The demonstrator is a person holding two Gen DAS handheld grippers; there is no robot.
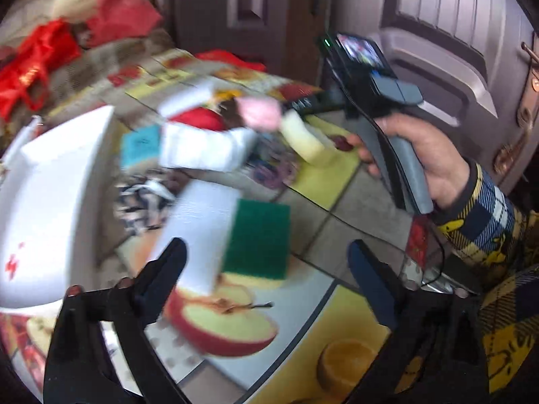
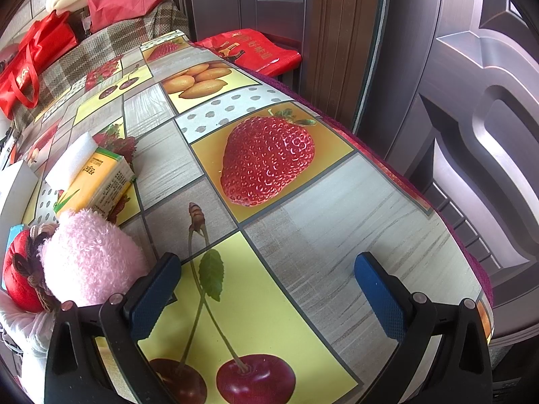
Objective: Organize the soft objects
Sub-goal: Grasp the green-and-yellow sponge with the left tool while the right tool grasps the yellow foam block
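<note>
Left gripper (image 1: 266,252) spread wide above the table (image 1: 337,212), nothing between its 2 fingers; blurred green sponge (image 1: 257,235) and white foam block (image 1: 202,232) lying just beyond the tips at 12 o'clock. White tray (image 1: 50,202) at 9 o'clock, its rim close to the foam. Right hand (image 1: 421,158) at 2 o'clock, gripping the other tool's handle.

Right gripper (image 2: 267,289) also spread wide, holding nothing, over bare tablecloth; table edge curving from 1 to 4 o'clock, door (image 2: 471,118) past it. Pink plush toy (image 2: 91,259) touching the left finger at 9 o'clock, red cushion (image 2: 20,276) beside it. Yellow tissue pack (image 2: 101,185) at 10 o'clock, print too small to read. Red bag (image 2: 256,50) at 12 o'clock, gold characters unreadable.
</note>
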